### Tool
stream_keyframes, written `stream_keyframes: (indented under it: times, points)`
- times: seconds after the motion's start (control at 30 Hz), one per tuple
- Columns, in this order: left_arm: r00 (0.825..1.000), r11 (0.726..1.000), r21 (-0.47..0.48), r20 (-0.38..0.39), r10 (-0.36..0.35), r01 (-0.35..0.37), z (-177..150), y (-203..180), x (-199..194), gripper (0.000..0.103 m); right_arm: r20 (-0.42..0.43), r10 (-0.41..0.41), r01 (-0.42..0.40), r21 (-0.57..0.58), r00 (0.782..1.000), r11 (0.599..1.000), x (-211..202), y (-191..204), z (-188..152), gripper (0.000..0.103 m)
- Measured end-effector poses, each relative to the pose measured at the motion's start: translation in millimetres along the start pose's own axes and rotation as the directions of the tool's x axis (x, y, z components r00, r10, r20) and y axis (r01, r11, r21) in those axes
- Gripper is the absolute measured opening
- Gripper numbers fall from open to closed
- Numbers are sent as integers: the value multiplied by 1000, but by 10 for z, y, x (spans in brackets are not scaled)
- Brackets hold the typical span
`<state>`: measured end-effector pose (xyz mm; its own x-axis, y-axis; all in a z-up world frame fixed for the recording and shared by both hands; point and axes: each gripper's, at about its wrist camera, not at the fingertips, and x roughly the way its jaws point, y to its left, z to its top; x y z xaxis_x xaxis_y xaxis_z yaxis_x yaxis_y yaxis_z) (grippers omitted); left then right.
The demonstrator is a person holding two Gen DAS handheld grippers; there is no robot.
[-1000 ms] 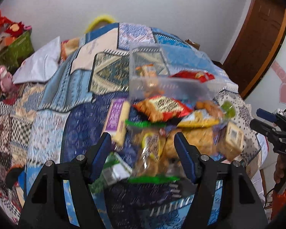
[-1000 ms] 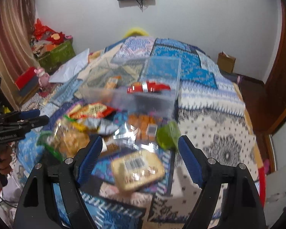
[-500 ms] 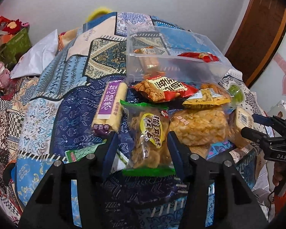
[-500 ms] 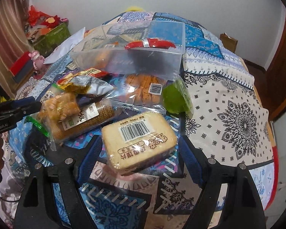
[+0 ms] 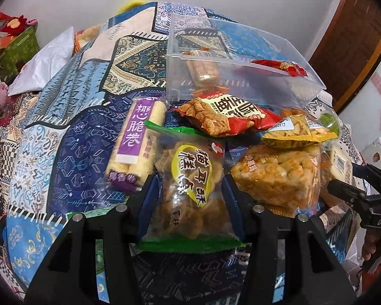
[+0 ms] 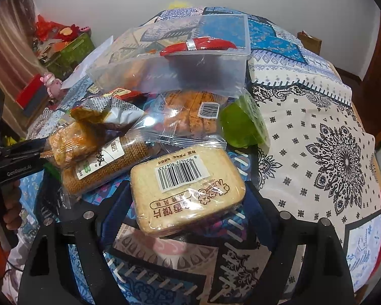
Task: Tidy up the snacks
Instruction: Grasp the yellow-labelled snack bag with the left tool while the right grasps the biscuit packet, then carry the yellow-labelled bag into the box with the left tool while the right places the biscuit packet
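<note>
left gripper [image 5: 188,193]: my jaws sit either side of the green-edged snack bag [image 5: 190,190], pads touching its sides, closed on it.
green-edged snack bag: lower centre of the left wrist frame; long axis runs away from me, up the frame; yellow label faces up.
right gripper [image 6: 188,200]: my jaws flank the toast pack [image 6: 188,190]; both pads sit at its edges, but I cannot tell if they are pressing.
toast pack: lower centre of the right wrist frame; flat, barcode up, long axis across the frame, slightly tilted.
hand pose: both grippers low, pointing forward over the bed quilt [image 6: 317,152]; my right gripper shows at the right edge of the left wrist view, my left gripper at the left edge of the right wrist view.
clear bin [image 5: 241,76]: upper centre, beyond the pile; red packet [image 5: 279,67] and a biscuit pack inside.
purple roll pack [image 5: 137,147]: just left of the green-edged bag, long axis up the frame.
red snack bag [image 5: 223,114]: between bin and green-edged bag.
orange crisp block [image 5: 279,175]: just right of my left jaws.
green jelly cup [image 6: 241,127]: right of the pile.
</note>
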<state>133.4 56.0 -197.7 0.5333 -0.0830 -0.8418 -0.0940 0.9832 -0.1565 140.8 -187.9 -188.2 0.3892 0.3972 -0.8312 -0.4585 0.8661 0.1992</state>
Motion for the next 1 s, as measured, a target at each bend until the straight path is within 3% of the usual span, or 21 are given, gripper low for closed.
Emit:
stream_keyframes:
  times: [0.2, 0.57, 1.0]
  points:
    - [1000, 1000, 13, 18, -6, 6, -12, -52, 10, 42, 13, 1, -1, 0, 1000, 1000, -18, 8, 3, 81]
    - [998, 999, 32, 65, 21, -23, -85, -68, -285, 37, 42, -2, 1, 18, 999, 1000, -164, -4, 39, 80]
    - [974, 999, 42, 226, -8, -1, 145, -144, -881, 36, 171, 6, -8, 13, 985, 1000, -524, 76, 329, 80]
